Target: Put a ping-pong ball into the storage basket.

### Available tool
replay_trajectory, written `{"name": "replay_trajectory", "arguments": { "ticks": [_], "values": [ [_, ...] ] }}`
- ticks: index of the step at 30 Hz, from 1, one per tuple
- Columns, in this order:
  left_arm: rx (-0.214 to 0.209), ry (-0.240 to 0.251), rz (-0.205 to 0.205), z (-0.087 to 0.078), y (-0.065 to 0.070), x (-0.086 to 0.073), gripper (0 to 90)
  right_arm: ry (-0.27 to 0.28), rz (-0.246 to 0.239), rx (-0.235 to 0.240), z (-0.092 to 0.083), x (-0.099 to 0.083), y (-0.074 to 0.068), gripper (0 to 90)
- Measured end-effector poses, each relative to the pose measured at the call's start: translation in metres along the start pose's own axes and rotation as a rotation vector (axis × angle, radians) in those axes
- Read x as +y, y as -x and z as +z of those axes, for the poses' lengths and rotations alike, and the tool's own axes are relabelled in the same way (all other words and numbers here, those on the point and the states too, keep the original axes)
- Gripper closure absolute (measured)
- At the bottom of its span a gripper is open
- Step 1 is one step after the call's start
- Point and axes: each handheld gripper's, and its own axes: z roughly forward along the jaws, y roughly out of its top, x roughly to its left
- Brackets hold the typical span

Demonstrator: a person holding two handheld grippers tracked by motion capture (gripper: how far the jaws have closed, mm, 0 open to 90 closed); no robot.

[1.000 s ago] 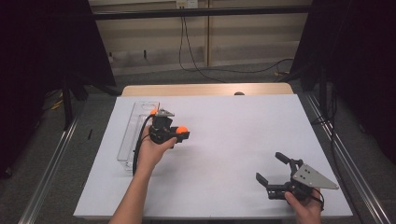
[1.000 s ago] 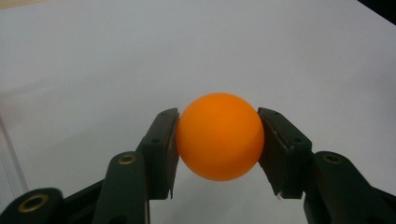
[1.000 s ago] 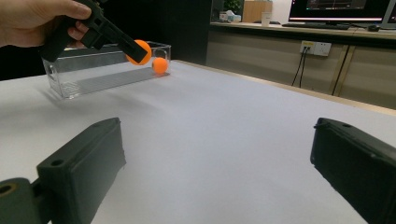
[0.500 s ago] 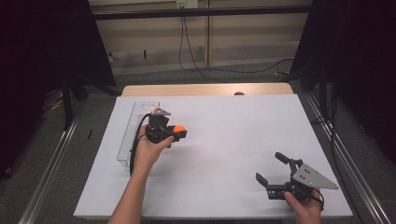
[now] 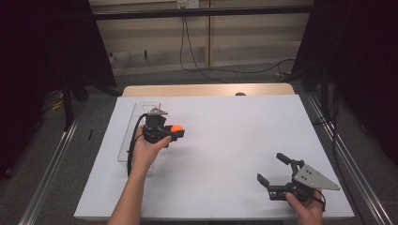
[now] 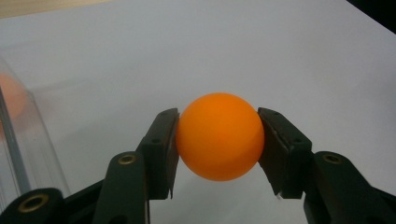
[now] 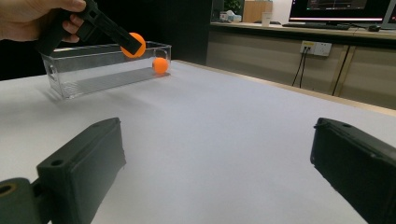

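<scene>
- Your left tool (image 6: 217, 140) is clamped on the orange ball (image 6: 219, 135), pads pressing its two sides at mid-height, above the bench (image 5: 225, 140) just right of the clear bin (image 5: 129, 140).
- The ball looks light, smooth and thin-shelled: keep the squeeze gentle and across its widest part, or it may squirt out.
- A second ball (image 7: 160, 65) sits in the bin's far end, probably resting on its floor.
- Your left hand (image 5: 143, 152) holds the tool raised and pointing right; your right tool (image 5: 274, 174) rests low at the near right, jaws wide apart and empty.

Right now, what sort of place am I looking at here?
Probably a lab or office workroom set up for recording. A white-topped table stands inside a dark metal frame, cables run down the back wall, and the right gripper view shows a monitor on a counter with wall sockets.
</scene>
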Motion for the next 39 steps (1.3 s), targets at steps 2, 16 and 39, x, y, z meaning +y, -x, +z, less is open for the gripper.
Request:
{"name": "replay_trajectory", "arguments": {
  "ticks": [2,16,39],
  "values": [
    [0.005,0.001,-0.003,-0.002,-0.001,0.0,50.5,0.0,0.0,0.0,0.0,0.0,0.0,2.3],
    [0.022,-0.001,-0.011,-0.007,-0.007,-0.001,50.6,0.0,0.0,0.001,0.0,0.0,0.0,2.4],
    [0.048,0.017,-0.016,-0.017,-0.014,0.0,50.6,0.0,0.0,0.001,0.0,0.0,0.0,2.3]
  ]
}}
